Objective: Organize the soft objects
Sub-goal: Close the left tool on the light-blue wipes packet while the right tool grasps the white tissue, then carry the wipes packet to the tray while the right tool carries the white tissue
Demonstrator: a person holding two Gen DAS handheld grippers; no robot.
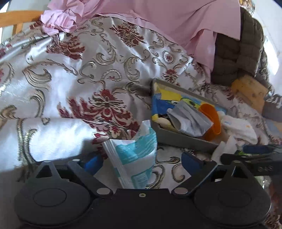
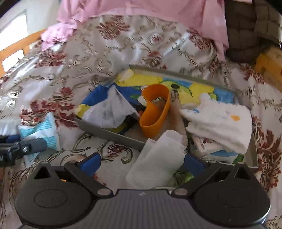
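Note:
A grey tray (image 1: 185,139) with a colourful picture bottom lies on the patterned bedspread; it also shows in the right wrist view (image 2: 112,134). In it lie a grey-white cloth (image 2: 109,111), an orange plastic cup (image 2: 155,112) on its side and a white towel (image 2: 220,119). My left gripper (image 1: 141,160) is open, its jaws either side of a white and teal tissue pack (image 1: 134,158). My right gripper (image 2: 141,163) is open around a white gauze cloth (image 2: 156,158) that drapes over the tray's near rim.
A pink sheet (image 1: 158,15) and a dark quilted cushion (image 1: 238,52) lie at the far side of the bed. A yellow sponge block (image 1: 250,88) sits right of the tray. A wooden bed rail (image 1: 15,17) shows at the far left.

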